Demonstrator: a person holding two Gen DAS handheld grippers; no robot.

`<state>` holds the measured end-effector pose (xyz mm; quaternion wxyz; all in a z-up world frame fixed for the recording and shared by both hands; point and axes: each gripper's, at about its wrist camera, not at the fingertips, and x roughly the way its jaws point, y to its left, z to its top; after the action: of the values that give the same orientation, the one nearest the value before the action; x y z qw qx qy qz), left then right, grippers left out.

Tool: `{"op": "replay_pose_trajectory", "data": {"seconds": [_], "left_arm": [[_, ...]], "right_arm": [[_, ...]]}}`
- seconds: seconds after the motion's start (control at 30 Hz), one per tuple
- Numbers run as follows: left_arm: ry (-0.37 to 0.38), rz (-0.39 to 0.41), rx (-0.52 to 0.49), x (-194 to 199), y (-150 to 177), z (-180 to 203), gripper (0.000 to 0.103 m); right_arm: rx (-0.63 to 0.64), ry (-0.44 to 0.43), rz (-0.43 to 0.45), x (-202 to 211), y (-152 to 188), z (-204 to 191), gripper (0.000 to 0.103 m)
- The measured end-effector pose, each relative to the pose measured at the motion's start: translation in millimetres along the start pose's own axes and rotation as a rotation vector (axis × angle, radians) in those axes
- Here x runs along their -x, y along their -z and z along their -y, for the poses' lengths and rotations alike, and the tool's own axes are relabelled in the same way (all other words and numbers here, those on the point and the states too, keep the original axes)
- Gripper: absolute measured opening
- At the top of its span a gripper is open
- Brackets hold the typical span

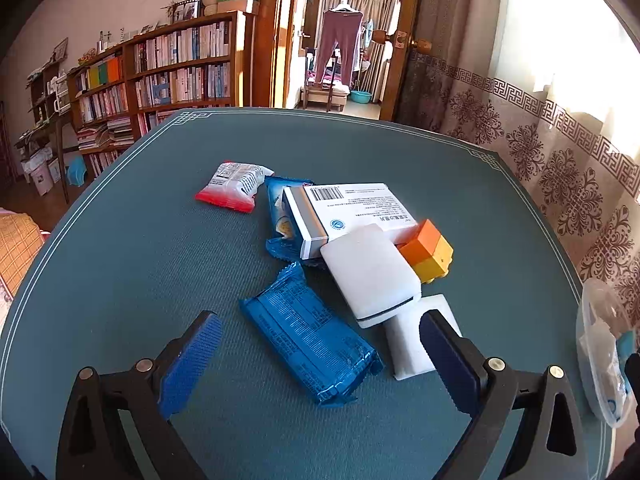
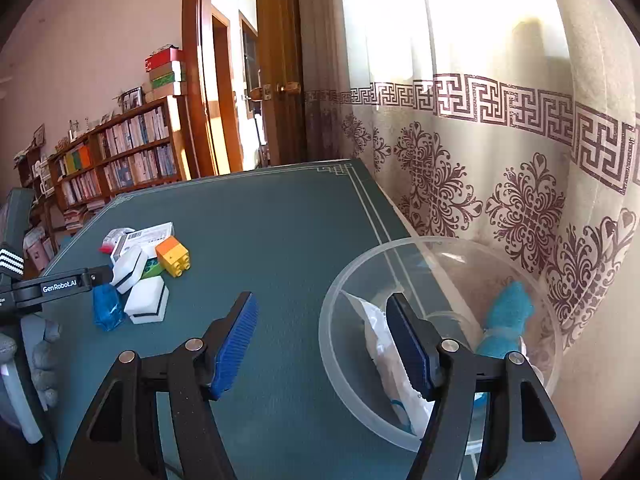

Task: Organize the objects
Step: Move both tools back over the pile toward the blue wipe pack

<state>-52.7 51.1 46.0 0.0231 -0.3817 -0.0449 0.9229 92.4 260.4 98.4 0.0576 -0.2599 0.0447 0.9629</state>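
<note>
Left wrist view: dark green table mat (image 1: 120, 280) carries an unsorted cluster at centre. Largest is a white printed carton with barcode (image 1: 344, 212), lying over a blue snack wrapper (image 1: 280, 220). Against it rest a white rounded plastic case (image 1: 372, 272), a blue foil biscuit packet (image 1: 312, 340), a white foam block (image 1: 408, 344), an orange-and-yellow toy brick (image 1: 428, 252) and a red-and-white sachet (image 1: 232, 186).

Right wrist view: clear plastic bowl (image 2: 340, 308) at the table edge already holds a white plastic pouch (image 2: 380, 332) and a teal cloth item (image 2: 508, 316). Judgement: sorting begun, most items outstanding.

Left gripper (image 1: 320, 348) stands wide apart over the biscuit packet, pads clear of it. Right gripper (image 2: 320, 340) is parted, empty, straddling the bowl rim.
</note>
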Motion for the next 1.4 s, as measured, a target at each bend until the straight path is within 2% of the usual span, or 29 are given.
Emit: {"op": "replay_pose_trajectory", "data": {"seconds": [0.27,0.5,1.17,1.4], "left_arm": [[-0.035,-0.031,0.043,-12,2,-14,0.101],[-0.061,-0.070,0.041,-29,7,-17,0.102],[-0.072,-0.086,0.018,-24,14,-27,0.103],[-0.110,-0.078,-0.006,-15,19,-43,0.103]], "right_arm": [[0.062,-0.071,-0.033,-8,8,-34,0.069],[0.089,-0.113,-0.078,-18,18,-50,0.069],[0.082,-0.151,-0.141,-29,30,-55,0.069],[0.077,-0.158,-0.151,-30,33,-56,0.069]]}}
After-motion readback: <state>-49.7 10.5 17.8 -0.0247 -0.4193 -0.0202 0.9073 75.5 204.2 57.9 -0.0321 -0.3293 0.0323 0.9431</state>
